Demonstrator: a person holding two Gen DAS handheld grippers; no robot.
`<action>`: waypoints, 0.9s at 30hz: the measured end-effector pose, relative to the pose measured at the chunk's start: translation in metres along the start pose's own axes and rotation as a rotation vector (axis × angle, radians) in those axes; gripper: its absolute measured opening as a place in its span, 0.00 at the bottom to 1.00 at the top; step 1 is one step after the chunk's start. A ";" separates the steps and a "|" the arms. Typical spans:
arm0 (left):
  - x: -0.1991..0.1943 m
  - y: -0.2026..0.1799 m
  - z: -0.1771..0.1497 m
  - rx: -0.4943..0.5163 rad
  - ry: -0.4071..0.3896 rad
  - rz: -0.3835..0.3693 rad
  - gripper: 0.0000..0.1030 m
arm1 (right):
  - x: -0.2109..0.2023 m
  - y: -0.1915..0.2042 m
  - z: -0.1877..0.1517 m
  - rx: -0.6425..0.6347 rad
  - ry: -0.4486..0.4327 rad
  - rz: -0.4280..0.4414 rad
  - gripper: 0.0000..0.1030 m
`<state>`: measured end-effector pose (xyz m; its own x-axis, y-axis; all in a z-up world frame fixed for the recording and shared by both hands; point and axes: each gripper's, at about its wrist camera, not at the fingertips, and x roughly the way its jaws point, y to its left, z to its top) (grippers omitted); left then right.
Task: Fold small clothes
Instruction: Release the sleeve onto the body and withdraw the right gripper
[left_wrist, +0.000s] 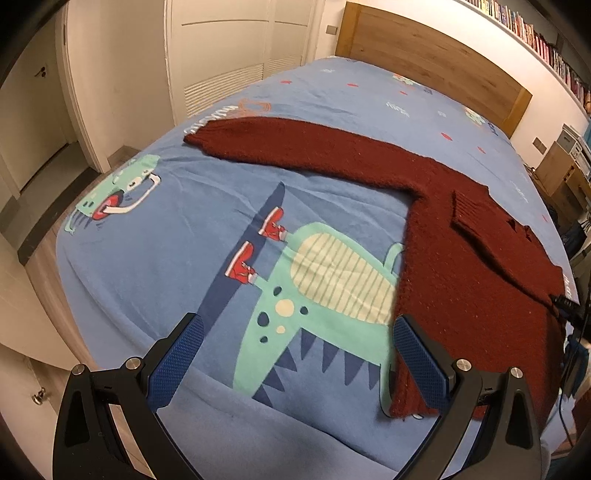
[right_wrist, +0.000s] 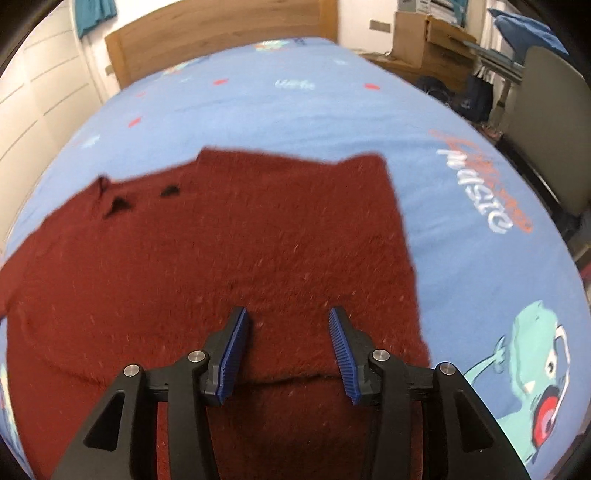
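A dark red sweater (left_wrist: 476, 243) lies flat on the bed (left_wrist: 184, 236), filling the right half of the left wrist view, one sleeve (left_wrist: 295, 144) stretched toward the upper left. The left tool (left_wrist: 295, 354) is spread wide and empty at the sweater's near edge. The right tool (right_wrist: 288, 332) hangs over the sweater's middle, partly spread, pinching nothing.

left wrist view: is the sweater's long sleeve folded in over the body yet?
No, the dark red sweater's sleeve lies stretched out flat across the blue bedsheet, away from the body.
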<state>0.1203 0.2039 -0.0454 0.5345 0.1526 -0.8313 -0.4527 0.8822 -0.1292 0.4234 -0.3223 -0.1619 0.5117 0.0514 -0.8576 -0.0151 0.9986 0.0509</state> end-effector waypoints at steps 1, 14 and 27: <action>-0.001 0.001 0.001 -0.002 -0.007 0.006 0.98 | 0.000 0.004 -0.005 -0.016 -0.003 -0.007 0.47; -0.037 0.000 0.006 -0.017 -0.124 0.026 0.98 | -0.004 0.054 -0.011 -0.023 0.028 0.073 0.49; -0.080 -0.021 -0.001 0.081 -0.146 0.009 0.98 | -0.085 0.048 -0.047 0.018 -0.052 0.194 0.51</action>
<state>0.0867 0.1727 0.0234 0.6315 0.2182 -0.7440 -0.4022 0.9126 -0.0738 0.3385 -0.2786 -0.1109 0.5440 0.2420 -0.8034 -0.1029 0.9695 0.2223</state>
